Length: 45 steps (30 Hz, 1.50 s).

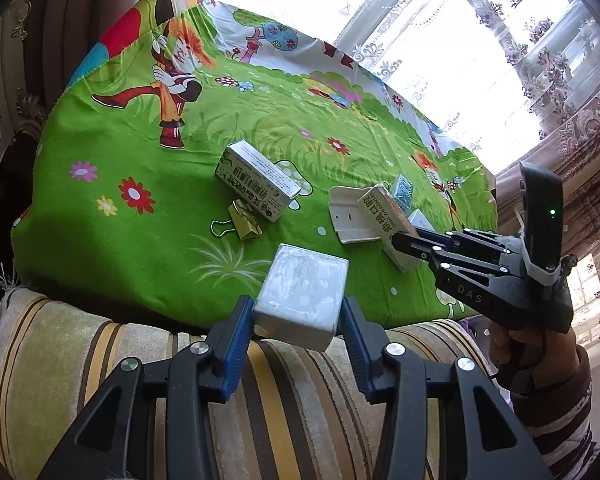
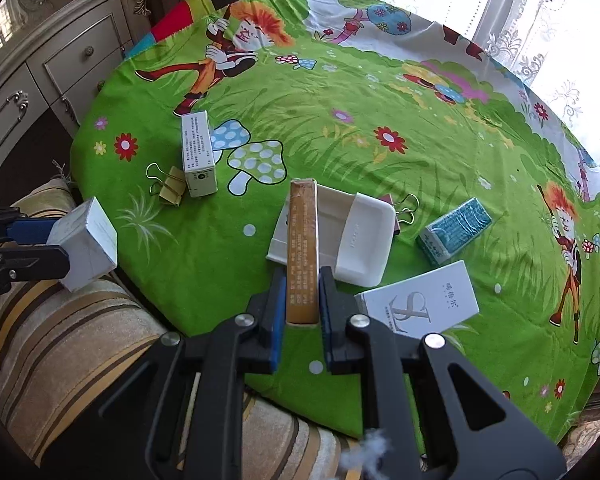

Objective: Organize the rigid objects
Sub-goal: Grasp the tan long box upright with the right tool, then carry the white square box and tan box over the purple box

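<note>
My left gripper (image 1: 298, 312) is shut on a white box (image 1: 302, 294) and holds it above the near edge of the green cartoon cloth (image 1: 140, 184); it also shows in the right wrist view (image 2: 86, 242). My right gripper (image 2: 302, 292) is shut on a thin orange box (image 2: 301, 252), held over a white tray (image 2: 362, 236); in the left wrist view that box (image 1: 384, 210) sits in the right gripper (image 1: 398, 240). A green-and-white carton (image 2: 198, 154) and a yellow binder clip (image 2: 170, 188) lie to the left.
A teal box (image 2: 454, 228), a white printed box (image 2: 424, 300) and a second binder clip (image 2: 406, 210) lie right of the tray. A striped cushion (image 2: 72, 344) lies under the cloth's near edge. A drawer cabinet (image 2: 40, 64) stands left; lace curtains (image 2: 540, 20) hang behind.
</note>
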{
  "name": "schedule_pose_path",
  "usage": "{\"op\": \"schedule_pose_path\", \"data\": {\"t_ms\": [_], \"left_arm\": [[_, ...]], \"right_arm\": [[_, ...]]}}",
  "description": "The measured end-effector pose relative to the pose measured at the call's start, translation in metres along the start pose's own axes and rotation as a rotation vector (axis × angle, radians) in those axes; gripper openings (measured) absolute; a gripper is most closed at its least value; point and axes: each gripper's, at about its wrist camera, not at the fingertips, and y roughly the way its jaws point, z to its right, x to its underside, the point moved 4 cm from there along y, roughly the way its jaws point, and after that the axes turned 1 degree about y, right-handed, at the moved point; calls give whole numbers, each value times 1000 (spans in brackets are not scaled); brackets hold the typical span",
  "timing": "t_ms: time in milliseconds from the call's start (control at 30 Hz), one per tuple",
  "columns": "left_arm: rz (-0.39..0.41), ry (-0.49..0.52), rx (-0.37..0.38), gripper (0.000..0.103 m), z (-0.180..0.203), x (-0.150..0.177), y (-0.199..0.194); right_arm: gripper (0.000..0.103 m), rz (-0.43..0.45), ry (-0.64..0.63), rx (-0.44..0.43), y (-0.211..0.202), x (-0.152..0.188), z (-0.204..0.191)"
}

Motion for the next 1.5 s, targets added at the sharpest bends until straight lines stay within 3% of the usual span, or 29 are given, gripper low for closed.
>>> {"op": "schedule_pose_path", "data": {"t_ms": [400,867,1500], "left_arm": [[1,35,19,45,24,10,-6],[-33,142,81,45,88,32,-3],[-147,325,259,45,207,78,27]], "right_arm": [[18,83,151,12,-61,39,21],[18,135,334,64,-121,116,62],[18,130,569,193,-169,227,128]]}}
